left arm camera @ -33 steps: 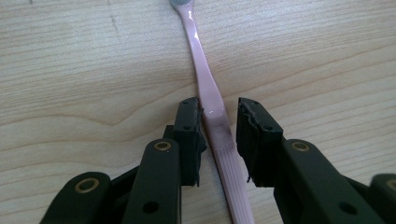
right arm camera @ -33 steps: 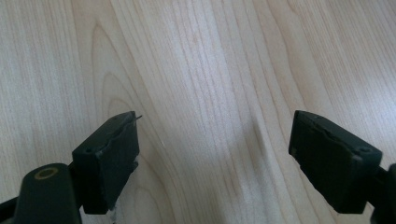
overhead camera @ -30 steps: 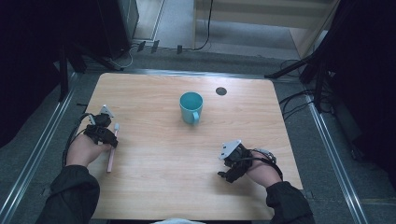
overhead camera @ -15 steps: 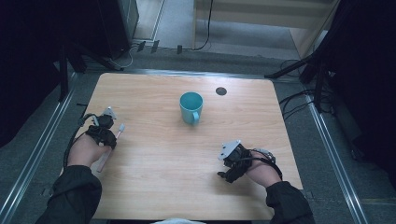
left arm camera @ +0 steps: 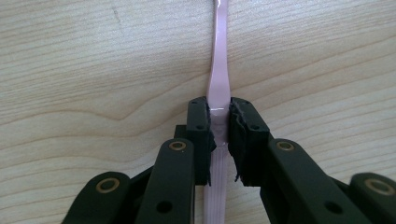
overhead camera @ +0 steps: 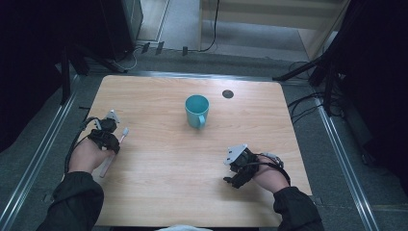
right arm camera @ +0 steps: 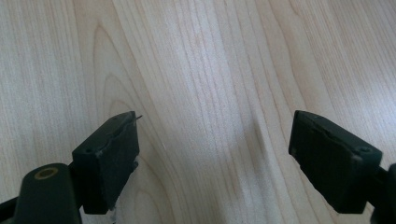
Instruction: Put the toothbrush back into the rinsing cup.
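Thin pink plastic toothbrush (overhead camera: 114,152) sits at the table's left side, long axis running near-to-far, head pointing far toward the teal ceramic mug (overhead camera: 197,110), which stands well apart to its right. Left gripper (left arm camera: 219,125) is clamped across the handle, jaws either side. Right gripper (right arm camera: 215,154) rests near-right over bare light wooden table (overhead camera: 159,192), jaws spread, holding nothing.

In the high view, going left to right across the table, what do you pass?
Left hand-held gripper → pink toothbrush, clamped in it → teal mug → dark round spot on the tabletop → right hand-held gripper.
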The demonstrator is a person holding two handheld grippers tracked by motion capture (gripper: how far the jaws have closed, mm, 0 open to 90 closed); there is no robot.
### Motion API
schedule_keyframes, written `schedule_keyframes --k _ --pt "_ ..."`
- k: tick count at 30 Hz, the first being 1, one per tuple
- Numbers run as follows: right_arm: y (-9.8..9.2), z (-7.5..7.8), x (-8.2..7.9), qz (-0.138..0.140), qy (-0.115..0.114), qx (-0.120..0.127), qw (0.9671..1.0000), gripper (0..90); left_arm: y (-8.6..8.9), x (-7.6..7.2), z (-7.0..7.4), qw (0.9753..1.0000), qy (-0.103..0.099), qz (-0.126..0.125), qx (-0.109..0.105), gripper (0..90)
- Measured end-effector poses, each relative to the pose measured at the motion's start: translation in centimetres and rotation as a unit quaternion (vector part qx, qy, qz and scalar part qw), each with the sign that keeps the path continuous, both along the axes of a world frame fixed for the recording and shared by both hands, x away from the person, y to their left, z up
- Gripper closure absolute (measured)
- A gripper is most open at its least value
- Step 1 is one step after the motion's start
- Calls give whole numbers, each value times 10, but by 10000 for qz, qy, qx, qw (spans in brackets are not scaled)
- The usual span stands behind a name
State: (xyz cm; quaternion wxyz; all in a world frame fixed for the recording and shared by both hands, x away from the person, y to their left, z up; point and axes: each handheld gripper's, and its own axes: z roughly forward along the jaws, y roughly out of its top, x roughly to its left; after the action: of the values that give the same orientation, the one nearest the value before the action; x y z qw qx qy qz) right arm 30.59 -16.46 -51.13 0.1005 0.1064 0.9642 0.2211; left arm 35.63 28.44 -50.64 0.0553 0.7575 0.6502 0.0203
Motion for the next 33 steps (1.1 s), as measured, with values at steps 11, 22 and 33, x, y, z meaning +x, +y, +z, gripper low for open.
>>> schedule_keyframes --k 11,22,33 --pt "-1 0 1 5 -9 18 10000 161 2 -3 1 9998 79 -62 -147 787" --pt "0 1 0 20 21 -3 10000 161 7 -8 12 9984 -23 -156 -540 789" --pt "1 0 0 45 9 -33 10000 161 5 -9 17 9974 -270 -285 -610 793"
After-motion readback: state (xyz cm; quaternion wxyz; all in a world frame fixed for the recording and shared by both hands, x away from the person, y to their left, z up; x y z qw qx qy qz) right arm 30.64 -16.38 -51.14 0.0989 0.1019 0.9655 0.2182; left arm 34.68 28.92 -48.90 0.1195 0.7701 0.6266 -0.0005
